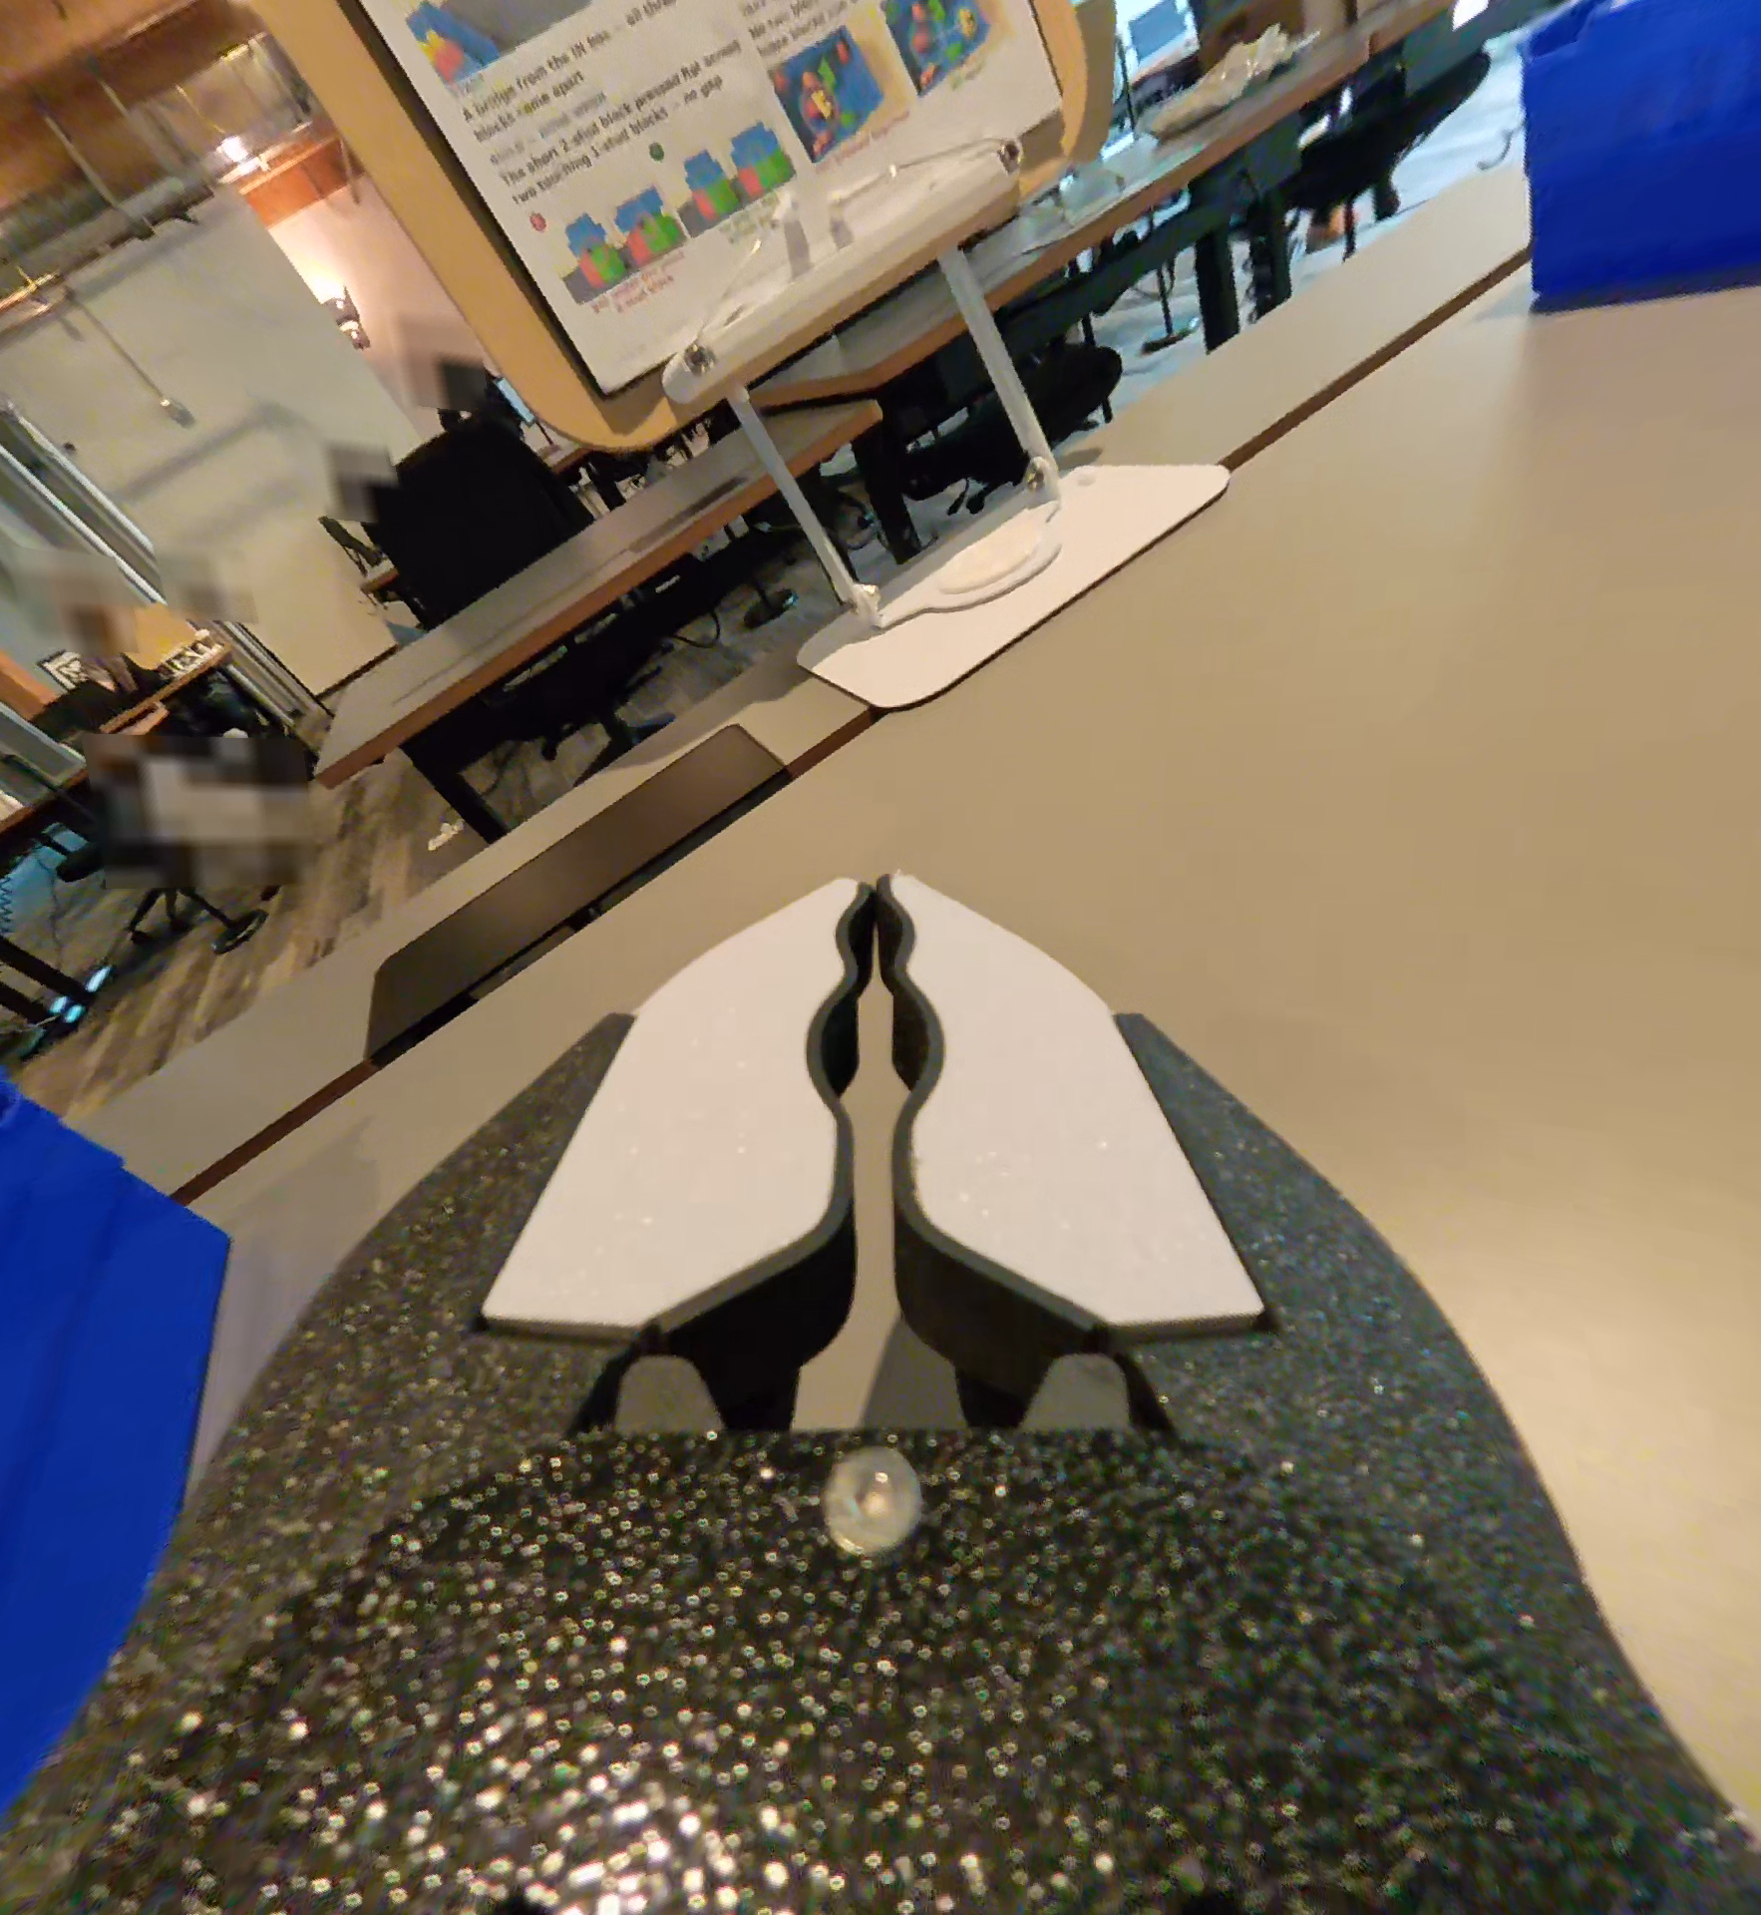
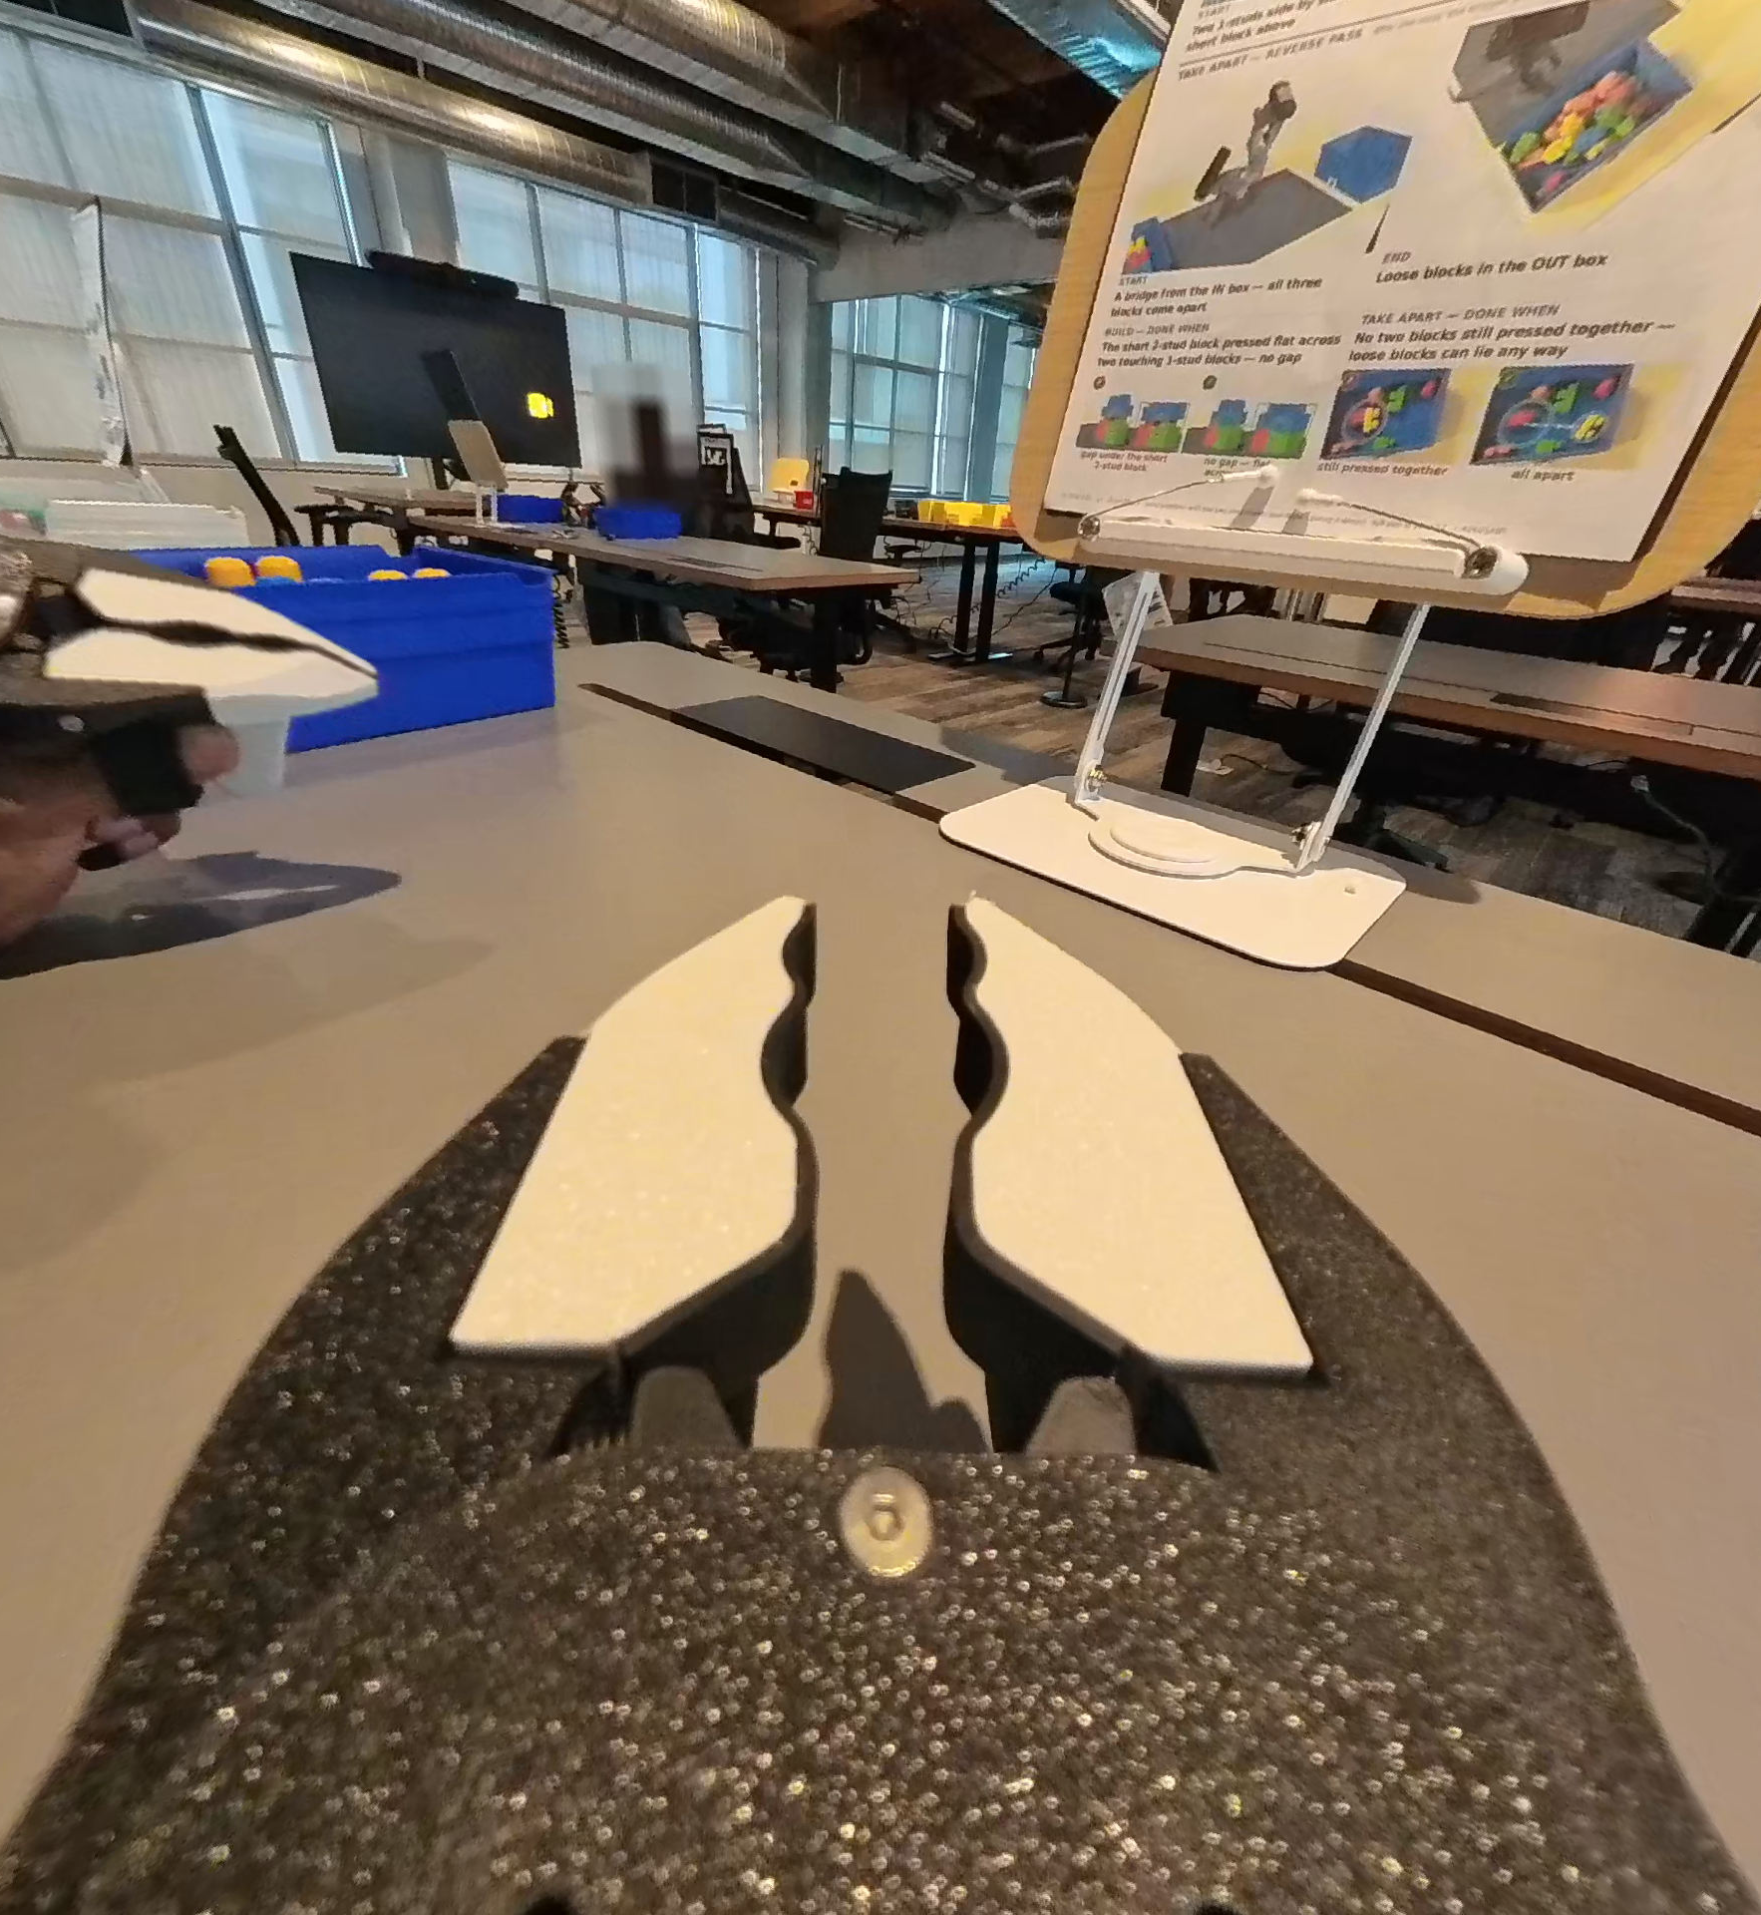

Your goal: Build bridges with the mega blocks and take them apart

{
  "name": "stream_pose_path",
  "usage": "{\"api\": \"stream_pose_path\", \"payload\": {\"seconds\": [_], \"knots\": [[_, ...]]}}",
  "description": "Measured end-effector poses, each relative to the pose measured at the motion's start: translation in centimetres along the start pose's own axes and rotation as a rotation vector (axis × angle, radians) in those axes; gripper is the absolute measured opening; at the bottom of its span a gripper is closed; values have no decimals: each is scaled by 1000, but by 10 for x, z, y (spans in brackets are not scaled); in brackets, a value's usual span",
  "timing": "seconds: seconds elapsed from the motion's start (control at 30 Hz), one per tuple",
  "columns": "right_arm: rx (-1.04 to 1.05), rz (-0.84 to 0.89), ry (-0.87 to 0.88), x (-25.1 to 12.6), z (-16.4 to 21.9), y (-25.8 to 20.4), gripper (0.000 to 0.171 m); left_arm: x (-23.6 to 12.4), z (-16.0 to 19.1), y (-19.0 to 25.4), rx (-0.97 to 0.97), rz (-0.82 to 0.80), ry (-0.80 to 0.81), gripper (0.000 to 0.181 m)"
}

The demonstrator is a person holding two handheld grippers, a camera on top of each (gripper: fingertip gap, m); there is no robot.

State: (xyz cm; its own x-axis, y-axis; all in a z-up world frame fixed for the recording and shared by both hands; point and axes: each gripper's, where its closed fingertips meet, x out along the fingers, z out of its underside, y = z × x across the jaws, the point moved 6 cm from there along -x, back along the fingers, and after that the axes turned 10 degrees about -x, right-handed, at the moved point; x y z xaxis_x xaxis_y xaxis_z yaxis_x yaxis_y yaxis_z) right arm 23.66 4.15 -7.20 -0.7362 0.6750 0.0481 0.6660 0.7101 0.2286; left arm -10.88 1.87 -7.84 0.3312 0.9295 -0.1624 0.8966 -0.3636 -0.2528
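Left gripper (image 1: 876,881): glittery black body, white wavy-edged fingers pressed together at the tips, holding nothing, above the matte grey table (image 1: 1374,933). Right gripper (image 2: 878,907): same build, fingers parted, empty. Yellow blocks (image 2: 255,570) sit in a blue plastic bin (image 2: 421,653) at the table's far left edge; most of its contents are hidden by the wall. A printed instruction sheet on a wooden board (image 2: 1374,311) stands on a white stand (image 2: 1166,860). Another blue bin (image 1: 1684,155) is cut off at the frame edge.
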Motion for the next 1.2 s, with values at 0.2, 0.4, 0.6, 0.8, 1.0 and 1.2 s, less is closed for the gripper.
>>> {"api": "stream_pose_path", "payload": {"seconds": [0.2,0.4,0.6,0.8,1.0,1.2], "knots": [[-2,17,4,-1,0,1,23,-2,-1,-1,-28,-3,9,0],[-13,25,7,-1,-1,1,23,-5,-2,-3,-42,-10,31,0],[-23,23,6,0,-1,0,23,-6,-2,-4,-45,-12,40,0],[-20,27,9,-1,-1,0,23,-7,-1,-7,-77,-15,34,0],[-40,11,6,1,-1,-2,23,-4,0,-3,-39,15,27,0],[-43,-42,-3,3,0,-5,23,6,9,-11,-106,55,-26,4]]}}
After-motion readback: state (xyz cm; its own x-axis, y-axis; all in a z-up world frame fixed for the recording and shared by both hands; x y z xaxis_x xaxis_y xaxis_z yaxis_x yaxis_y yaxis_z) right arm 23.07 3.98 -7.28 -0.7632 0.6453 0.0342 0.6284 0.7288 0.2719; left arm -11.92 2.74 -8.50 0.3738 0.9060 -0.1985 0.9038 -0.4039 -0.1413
